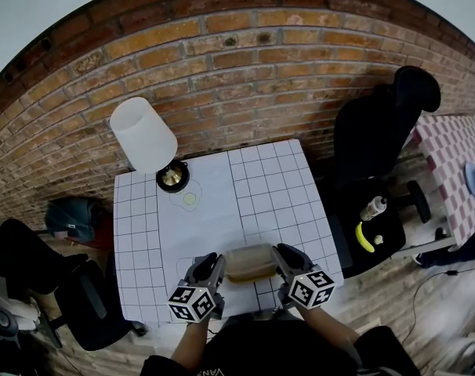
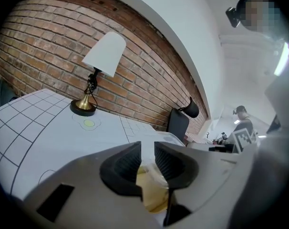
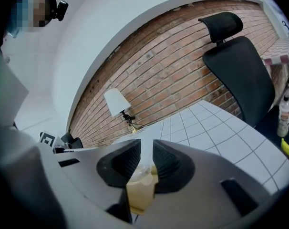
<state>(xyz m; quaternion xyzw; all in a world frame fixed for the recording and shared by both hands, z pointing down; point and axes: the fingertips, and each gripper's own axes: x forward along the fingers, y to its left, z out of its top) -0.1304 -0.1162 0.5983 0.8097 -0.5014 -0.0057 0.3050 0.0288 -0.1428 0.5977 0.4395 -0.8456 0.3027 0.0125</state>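
Nearest the person, at 6 o'clock on the table, one tan pouch is gripped at both ends; the left gripper takes its 9 o'clock end and the right gripper its 3 o'clock end. In the left gripper view the left gripper has its jaws drawn narrow, pinching a crinkled, plastic-looking edge of the pouch; the right gripper view shows the same, the right gripper clamped close on the pouch. So both grips look made, and the pouch seems stretched level between them over the near edge of the table; whether it rests on the top or hangs just clear I cannot tell; no opening shows in it.

Counted: two grippers, one pouch, one gridded white table.

Further on, at 11 o'clock on the table, lies one small yellow disc inside a drawn outline; just beyond it stands one lamp with a white shade and a brass base.

Off the table at 3 o'clock is one black office chair; on its seat are one bottle and one banana. Behind it all runs one brick wall.
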